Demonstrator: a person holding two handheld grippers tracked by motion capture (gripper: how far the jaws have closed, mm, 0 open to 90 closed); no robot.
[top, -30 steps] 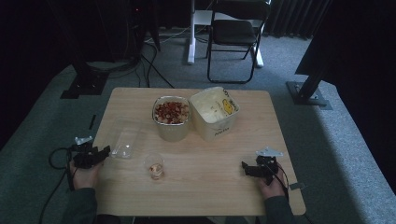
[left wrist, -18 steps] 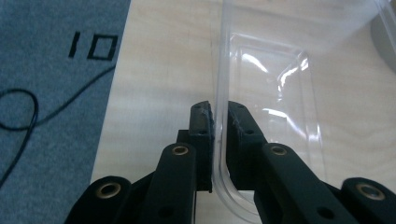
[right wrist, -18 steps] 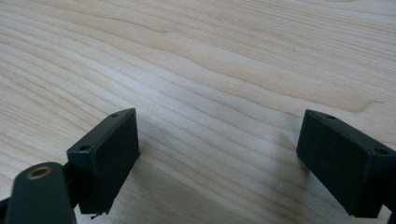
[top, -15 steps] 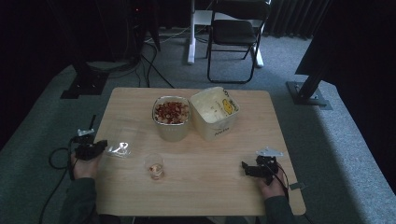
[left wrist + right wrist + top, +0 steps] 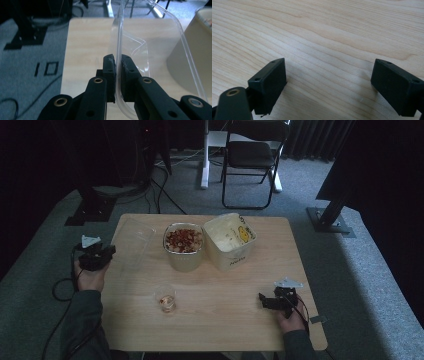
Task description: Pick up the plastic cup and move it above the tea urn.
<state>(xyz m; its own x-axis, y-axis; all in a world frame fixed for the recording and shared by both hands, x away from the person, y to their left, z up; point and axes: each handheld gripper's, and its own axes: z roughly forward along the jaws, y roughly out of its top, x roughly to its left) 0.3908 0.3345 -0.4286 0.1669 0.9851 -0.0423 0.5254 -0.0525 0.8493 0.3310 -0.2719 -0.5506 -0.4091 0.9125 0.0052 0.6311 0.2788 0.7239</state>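
A clear plastic container (image 5: pixel 131 242) is being carried at the left edge of the table (image 5: pixel 235 320), and the step in hand is judged to be its transfer toward the food tubs. In the high view the left gripper (image 5: pixel 103 255) is seen just off the table's left side, with the clear container raised and tilted up over the left part of the tabletop, apart from the wood. In the left gripper view the jaws are seen clenched on the container's thin rim (image 5: pixel 119 62), the wall pinched between the two black pads, with the rim running upright between them. The next move is judged to call for a steady carry and a levelling of the container before it is set down, since a thin, flexible rim held at one point is likely to twist or slip. Farther right, a tub of mixed nuts or dried fruit (image 5: pixel 183 242) is seen near the table's middle, with a cream tub bearing a smiley face (image 5: pixel 231 240) touching or just beside it; a small glass cup (image 5: pixel 166 299) stands nearer the person. At the right, the right gripper (image 5: pixel 266 301) is rested low by the table's near edge; its jaws are seen spread wide over bare wood (image 5: pixel 332 37), with nothing held between them.
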